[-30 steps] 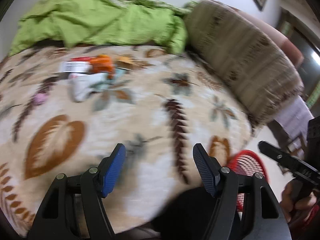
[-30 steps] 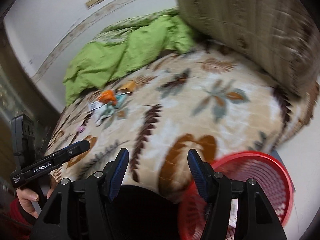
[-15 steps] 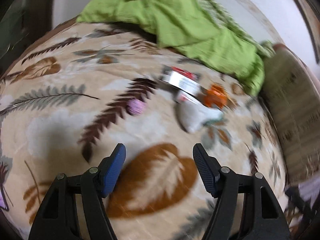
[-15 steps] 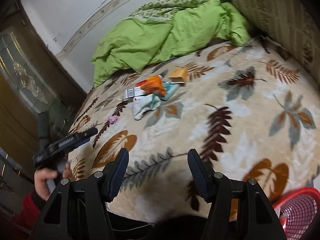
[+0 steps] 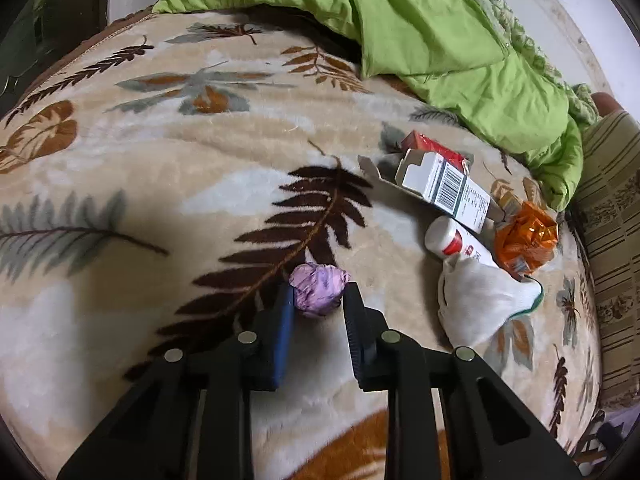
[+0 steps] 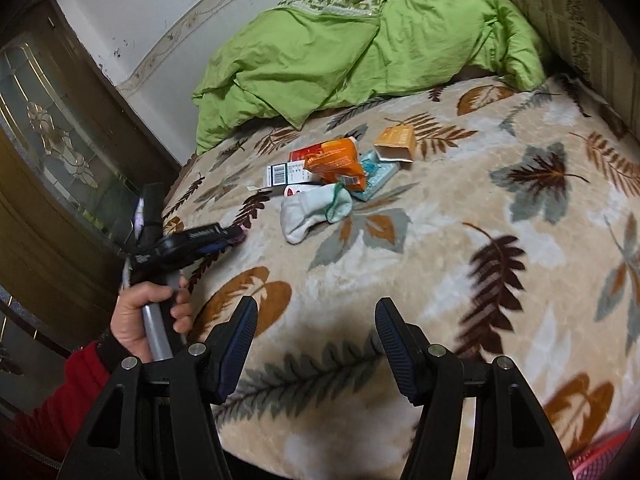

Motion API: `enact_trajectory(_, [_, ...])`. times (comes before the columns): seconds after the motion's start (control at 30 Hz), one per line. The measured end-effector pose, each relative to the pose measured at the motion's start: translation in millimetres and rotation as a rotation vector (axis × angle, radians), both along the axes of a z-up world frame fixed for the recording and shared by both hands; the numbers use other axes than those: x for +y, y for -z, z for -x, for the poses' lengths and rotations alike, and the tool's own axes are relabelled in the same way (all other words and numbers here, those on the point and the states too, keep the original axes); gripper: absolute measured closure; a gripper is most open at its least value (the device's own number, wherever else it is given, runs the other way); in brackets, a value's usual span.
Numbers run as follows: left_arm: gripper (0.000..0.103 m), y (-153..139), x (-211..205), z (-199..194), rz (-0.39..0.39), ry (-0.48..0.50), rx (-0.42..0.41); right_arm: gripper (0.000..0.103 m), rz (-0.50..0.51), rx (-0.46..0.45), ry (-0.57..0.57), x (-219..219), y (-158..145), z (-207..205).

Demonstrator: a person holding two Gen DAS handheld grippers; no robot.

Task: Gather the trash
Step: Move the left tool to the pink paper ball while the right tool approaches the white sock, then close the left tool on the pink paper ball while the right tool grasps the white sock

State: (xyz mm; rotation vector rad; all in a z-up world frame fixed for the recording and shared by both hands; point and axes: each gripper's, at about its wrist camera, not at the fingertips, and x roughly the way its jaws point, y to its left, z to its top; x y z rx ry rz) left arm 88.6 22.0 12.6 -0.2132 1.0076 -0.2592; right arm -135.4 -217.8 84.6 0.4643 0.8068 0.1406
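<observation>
My left gripper (image 5: 318,300) is shut on a crumpled purple paper ball (image 5: 319,289) that rests on the leaf-patterned blanket (image 5: 200,168). To its right lie a white carton with a barcode (image 5: 444,182), a white tube with a red band (image 5: 460,242), a crumpled orange wrapper (image 5: 526,238) and a white sock (image 5: 480,300). My right gripper (image 6: 312,320) is open and empty above the blanket's near edge. In the right wrist view the same pile shows farther back: orange wrapper (image 6: 334,160), sock (image 6: 314,210), a small tan packet (image 6: 396,142), and the left gripper (image 6: 236,236) at the left.
A green quilt (image 5: 440,28) is bunched at the back of the bed. A striped brown cushion (image 5: 612,200) stands along the right side. A red basket's rim (image 6: 600,456) shows at the lower right in the right wrist view. A dark wooden door (image 6: 48,152) is on the left.
My left gripper swung left, moved in on the purple paper ball and closed on it. My right gripper turned toward the bed; the red basket slid almost out of its view.
</observation>
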Motion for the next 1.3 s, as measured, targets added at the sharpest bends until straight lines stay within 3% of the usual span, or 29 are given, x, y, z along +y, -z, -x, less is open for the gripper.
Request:
enact_trajectory(0.2, [0.079, 5, -3, 3, -0.025, 0.033, -0.052, 0.038, -0.045, 0.004, -0.015, 2, 9, -65])
enact_trajectory(0.37, [0.077, 9, 3, -1, 0.018, 0.036, -0.047, 0.038, -0.084, 0.054, 0.041, -3, 32, -128])
enact_trajectory(0.5, [0.077, 9, 0, -1, -0.001, 0.042, -0.055, 0.038, -0.084, 0.118, 0.033, 4, 54, -165])
enact_trajectory(0.53, [0.076, 9, -1, -1, -0.006, 0.044, -0.057, 0.04, -0.084, 0.134, 0.029, 6, 60, -171])
enact_trajectory(0.57, [0.076, 9, -2, -1, -0.01, 0.046, -0.056, 0.058, -0.092, 0.148, 0.029, 8, 66, -173])
enact_trajectory(0.63, [0.076, 10, -3, -1, -0.012, 0.053, -0.056, 0.09, -0.12, 0.158, 0.032, 10, 73, -172])
enact_trajectory(0.67, [0.075, 10, -3, -1, -0.014, 0.055, -0.059, 0.092, -0.127, 0.145, 0.032, 11, 73, -168])
enact_trajectory(0.8, [0.066, 10, -10, 1, -0.035, 0.083, -0.068, 0.095, -0.125, 0.082, 0.033, 11, 59, -149])
enact_trajectory(0.87, [0.066, 7, -15, 4, -0.072, 0.091, -0.086, 0.096, -0.102, 0.051, 0.035, 13, 51, -138])
enact_trajectory(0.93, [0.074, 5, -13, 7, -0.08, 0.084, -0.094, 0.096, -0.085, 0.019, 0.038, 15, 42, -125])
enact_trajectory(0.97, [0.079, 4, -11, 8, -0.073, 0.078, -0.093, 0.096, -0.08, 0.008, 0.035, 16, 38, -120])
enact_trajectory(1.13, [0.08, -6, -4, 30, -0.006, 0.093, -0.088, 0.096, -0.069, -0.015, 0.011, 23, 24, -89])
enact_trajectory(1.3, [0.08, -35, -12, 74, 0.016, 0.151, -0.151, 0.096, -0.095, 0.024, -0.011, 21, 25, -58])
